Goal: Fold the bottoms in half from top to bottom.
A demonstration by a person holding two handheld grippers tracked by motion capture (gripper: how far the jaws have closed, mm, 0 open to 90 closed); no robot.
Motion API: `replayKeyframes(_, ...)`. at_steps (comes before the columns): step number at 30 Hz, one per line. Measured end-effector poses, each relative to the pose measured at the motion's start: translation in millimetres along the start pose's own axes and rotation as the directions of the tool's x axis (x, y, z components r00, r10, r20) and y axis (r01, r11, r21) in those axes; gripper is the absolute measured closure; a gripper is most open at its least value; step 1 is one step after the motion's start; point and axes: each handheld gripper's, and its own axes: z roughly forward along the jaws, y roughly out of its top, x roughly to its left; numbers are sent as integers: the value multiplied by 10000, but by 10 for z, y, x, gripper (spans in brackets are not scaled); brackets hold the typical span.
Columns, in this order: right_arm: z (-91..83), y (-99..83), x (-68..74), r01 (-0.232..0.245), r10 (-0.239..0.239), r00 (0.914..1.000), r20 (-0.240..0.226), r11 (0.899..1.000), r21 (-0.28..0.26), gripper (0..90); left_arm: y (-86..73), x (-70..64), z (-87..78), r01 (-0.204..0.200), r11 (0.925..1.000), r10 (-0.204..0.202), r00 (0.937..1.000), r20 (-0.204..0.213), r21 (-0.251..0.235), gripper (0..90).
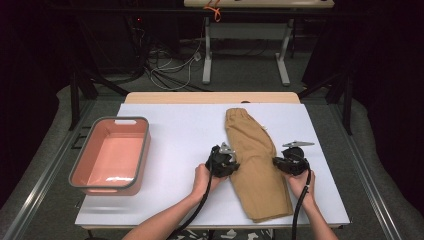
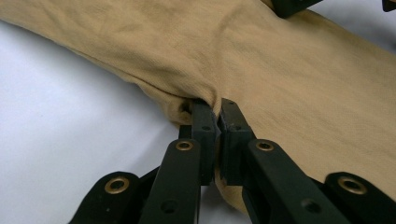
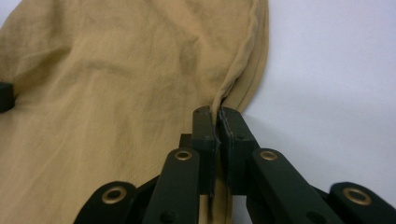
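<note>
Table (image 1: pixel 165 210): white top, wooden strip along far edge. On it: tan trousers (image 1: pixel 255 165), folded lengthwise, right of centre; pink basin with grey rim (image 1: pixel 145 150), near left edge.

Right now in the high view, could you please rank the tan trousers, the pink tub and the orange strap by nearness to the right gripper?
1. tan trousers: pinched at their right edge by the right gripper.
2. pink tub: table's left side.
3. orange strap: far table, top.
</note>
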Motion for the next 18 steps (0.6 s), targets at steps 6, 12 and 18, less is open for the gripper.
replayKeyframes(6, -19, -19, 48, 55, -50, 9996, -288, 9999, 163, 852, -50, 37, -68, 105, 9999, -104, 9999, 65, -47, 872)
replayKeyframes(12, -23, -27, 108, 182, -169, 9988, -451, 9994, 295, 849, -93, 93, -149, 165, 9998, -164, 9998, 143, -56, 874)
replayKeyframes(18, 44, 41, 81, 75, -74, 9999, -131, 10000, 60, 544, -124, 143, -176, 220, 9997, -218, 9993, 301, -69, 872)
